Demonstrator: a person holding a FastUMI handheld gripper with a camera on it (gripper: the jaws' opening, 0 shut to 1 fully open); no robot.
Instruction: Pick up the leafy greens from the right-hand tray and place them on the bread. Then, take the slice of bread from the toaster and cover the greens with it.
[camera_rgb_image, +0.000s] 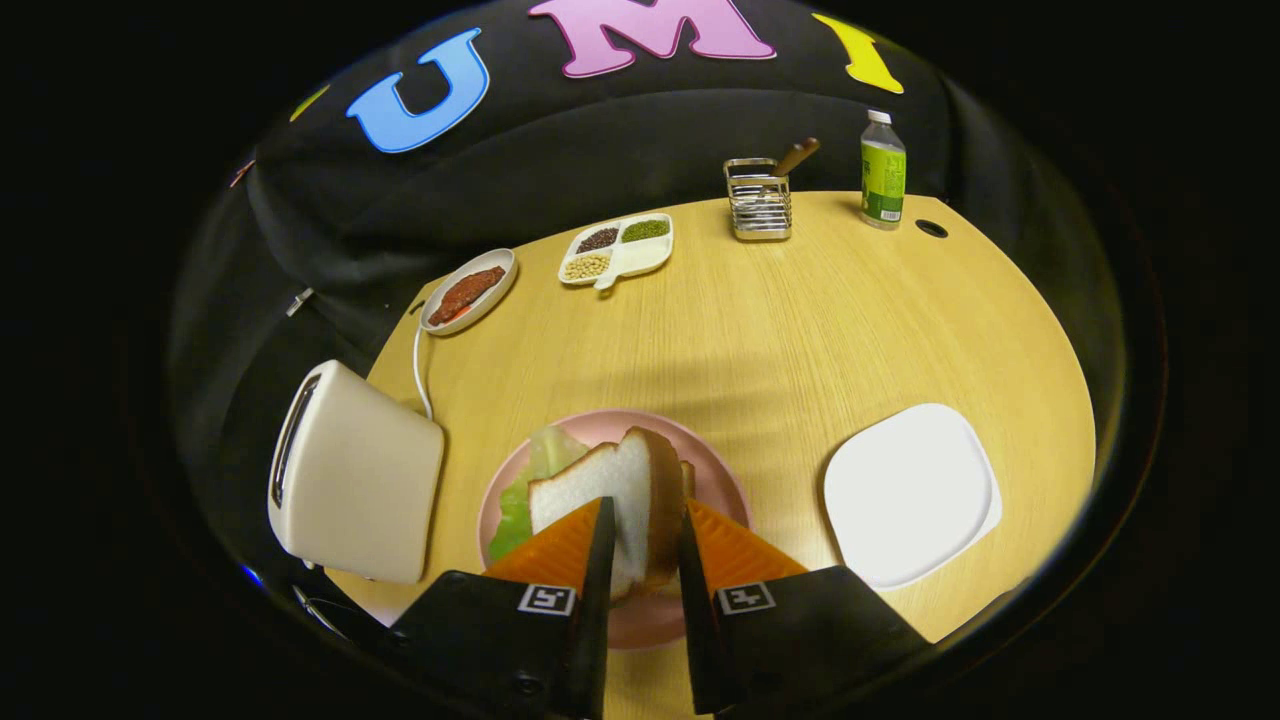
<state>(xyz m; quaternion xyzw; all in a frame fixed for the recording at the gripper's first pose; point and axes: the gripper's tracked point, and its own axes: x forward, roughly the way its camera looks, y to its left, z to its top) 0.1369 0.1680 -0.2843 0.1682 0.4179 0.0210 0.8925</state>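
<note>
My gripper (645, 515) is shut on a slice of bread (620, 495), held upright on edge between the two fingers. The slice hangs over a pink plate (725, 480). Leafy greens (530, 480) lie on the plate, showing to the left of the held slice. A sliver of another bread slice (688, 478) peeks out just right of the held one. The cream toaster (350, 480) stands left of the plate, its slot facing left. A white square tray (910, 495) sits to the right of the plate with nothing on it.
Far across the wooden table (800, 330) are an oval dish of red-brown food (468, 292), a divided white dish of grains (615, 250), a wire rack with a wooden-handled tool (760, 195) and a green-labelled bottle (883, 170). The toaster's white cord (420, 370) runs along the table's left edge.
</note>
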